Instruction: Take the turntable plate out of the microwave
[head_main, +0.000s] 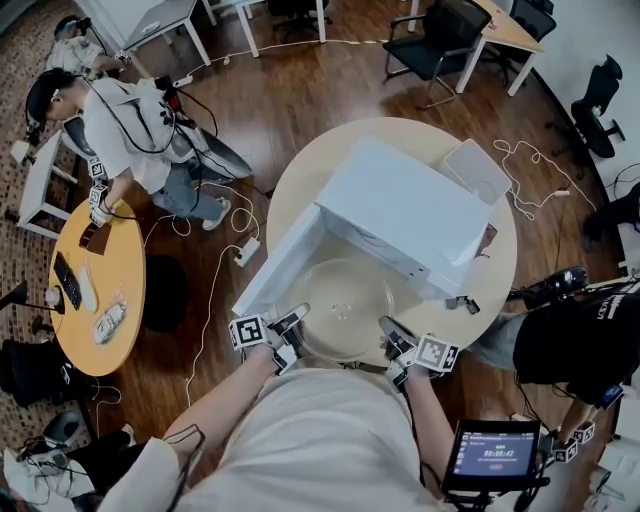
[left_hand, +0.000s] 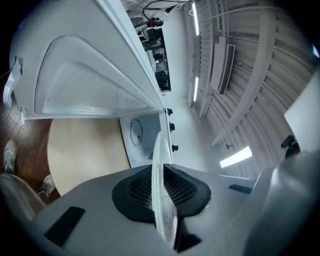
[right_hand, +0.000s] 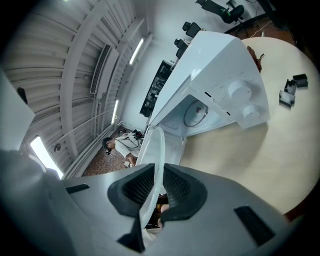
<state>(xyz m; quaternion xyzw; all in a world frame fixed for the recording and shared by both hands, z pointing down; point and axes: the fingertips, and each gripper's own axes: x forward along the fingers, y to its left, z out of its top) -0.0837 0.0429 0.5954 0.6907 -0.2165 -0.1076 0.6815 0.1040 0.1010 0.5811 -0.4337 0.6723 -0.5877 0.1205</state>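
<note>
Head view, lower centre: the glass turntable plate (head_main: 345, 300) lay level at the open mouth of the white microwave (head_main: 420, 205), which stood on the round desk (head_main: 300, 180). My left gripper (head_main: 293, 320) and right gripper (head_main: 392, 332) held opposite rims — each pair of fingers (left_hand: 134, 192) narrow, clamped on the glass edge.

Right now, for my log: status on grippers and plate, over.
Left gripper, right gripper both shut on turntable plate rim. Plate before microwave mouth. Door open, nothing blocking.
</note>
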